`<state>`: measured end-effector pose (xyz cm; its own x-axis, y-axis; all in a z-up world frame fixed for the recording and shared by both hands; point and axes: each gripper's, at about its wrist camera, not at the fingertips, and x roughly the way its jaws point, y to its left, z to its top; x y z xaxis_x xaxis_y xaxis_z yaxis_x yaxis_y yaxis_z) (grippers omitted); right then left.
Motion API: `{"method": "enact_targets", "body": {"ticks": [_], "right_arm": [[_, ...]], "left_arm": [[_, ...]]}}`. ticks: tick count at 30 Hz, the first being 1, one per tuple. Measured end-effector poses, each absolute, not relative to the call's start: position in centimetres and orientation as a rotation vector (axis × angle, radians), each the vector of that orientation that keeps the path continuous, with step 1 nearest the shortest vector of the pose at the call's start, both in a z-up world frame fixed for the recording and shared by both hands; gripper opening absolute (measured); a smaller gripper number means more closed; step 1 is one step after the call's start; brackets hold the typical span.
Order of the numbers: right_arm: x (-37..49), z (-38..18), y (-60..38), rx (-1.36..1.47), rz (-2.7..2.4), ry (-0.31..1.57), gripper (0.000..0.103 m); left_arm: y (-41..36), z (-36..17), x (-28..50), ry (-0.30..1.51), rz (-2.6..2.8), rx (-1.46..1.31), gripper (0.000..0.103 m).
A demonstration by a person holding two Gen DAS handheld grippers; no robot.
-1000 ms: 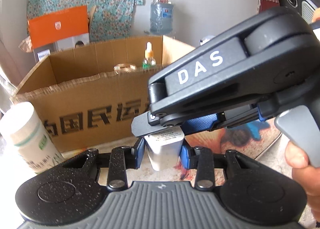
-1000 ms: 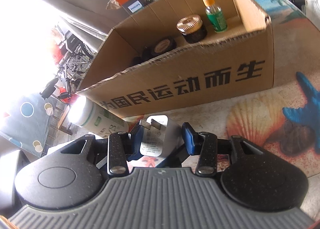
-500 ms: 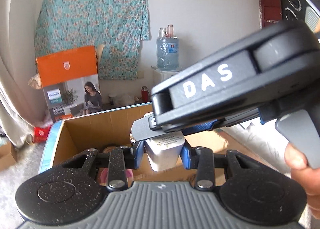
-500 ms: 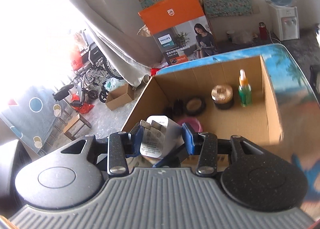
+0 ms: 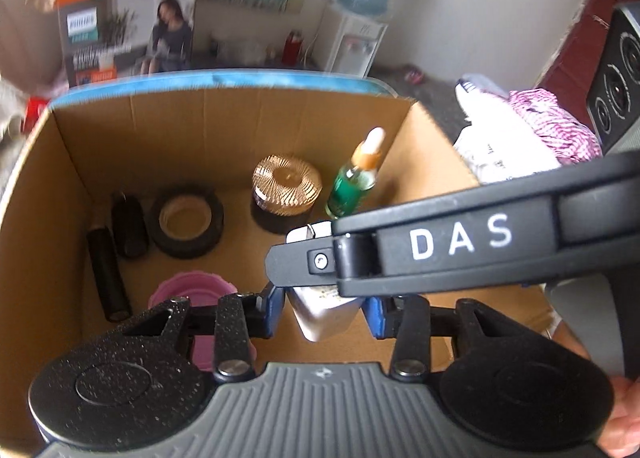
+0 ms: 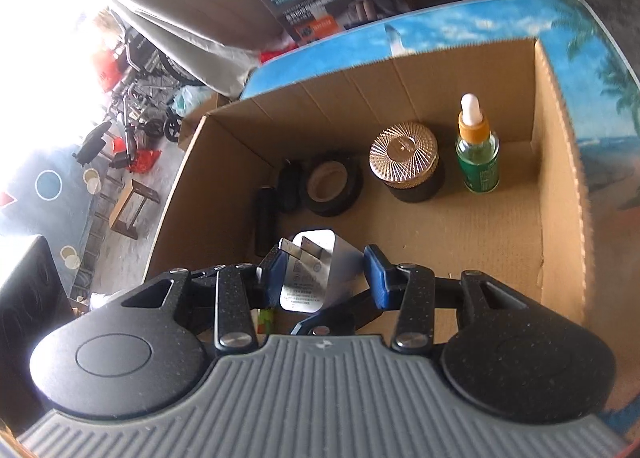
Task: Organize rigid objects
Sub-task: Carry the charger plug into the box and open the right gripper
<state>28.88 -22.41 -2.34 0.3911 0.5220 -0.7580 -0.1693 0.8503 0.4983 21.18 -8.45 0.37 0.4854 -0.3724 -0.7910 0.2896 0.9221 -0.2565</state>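
- Right hand-held gripper (image 6: 324, 278): blue pads pressed on both sides of a white plug adapter (image 6: 316, 270), prongs turned up and to the left. Firm hold, as far as the right wrist view shows.
- Left hand-held gripper (image 5: 324, 312): the same white plug adapter (image 5: 324, 310) sits between its pads. Its jaws have just been opening; a sliver of gap shows on both sides, so I judge the left no longer clamps it.
- In the left wrist view the right tool crosses above the adapter from the right, "DAS" lettering on its body.
- The adapter hangs in the air over the near part of the cardboard box (image 6: 560, 162), above bare floor, not resting on anything.
- Box contents, back row: green dropper bottle (image 6: 478, 154) upright, gold-lidded jar (image 6: 404, 156) beside it, black tape roll (image 6: 330, 186), a dark cylinder (image 5: 128, 224) next to that. A black tube (image 5: 108, 274) lies along the left wall; a pink lid (image 5: 192, 290) lies near it.
- The box stands on a tabletop (image 6: 600, 78) with a beach print.
- Step in hand, my judgement: carrying the adapter into the box, grip passing to the right tool.
- Next move calls for the left to clear away sideways, then the right to lower the adapter onto the open floor in front of the jar and bottle and part its pads only once it rests, so it neither drops nor knocks the upright bottle.
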Motion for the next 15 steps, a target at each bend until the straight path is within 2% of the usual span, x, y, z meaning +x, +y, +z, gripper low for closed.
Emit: {"method": "enact_targets", "body": {"ticks": [7,11,15], "right_arm": [[31.6,-5.5,-22.1,0.377,0.444,1.166,0.035],[32.2,-6.5,-21.7,0.367,0.446,1.187,0.034],[31.9,-5.9,-21.0,0.326,0.451,1.170,0.035]], "left_arm": [[-7.9,-1.4,22.8,1.076,-0.393,-0.172,0.050],[-8.1,-1.2,22.4,1.076,-0.397,-0.179,0.061],[-8.1,-0.5,22.0,1.059,-0.395,-0.172,0.066]]}}
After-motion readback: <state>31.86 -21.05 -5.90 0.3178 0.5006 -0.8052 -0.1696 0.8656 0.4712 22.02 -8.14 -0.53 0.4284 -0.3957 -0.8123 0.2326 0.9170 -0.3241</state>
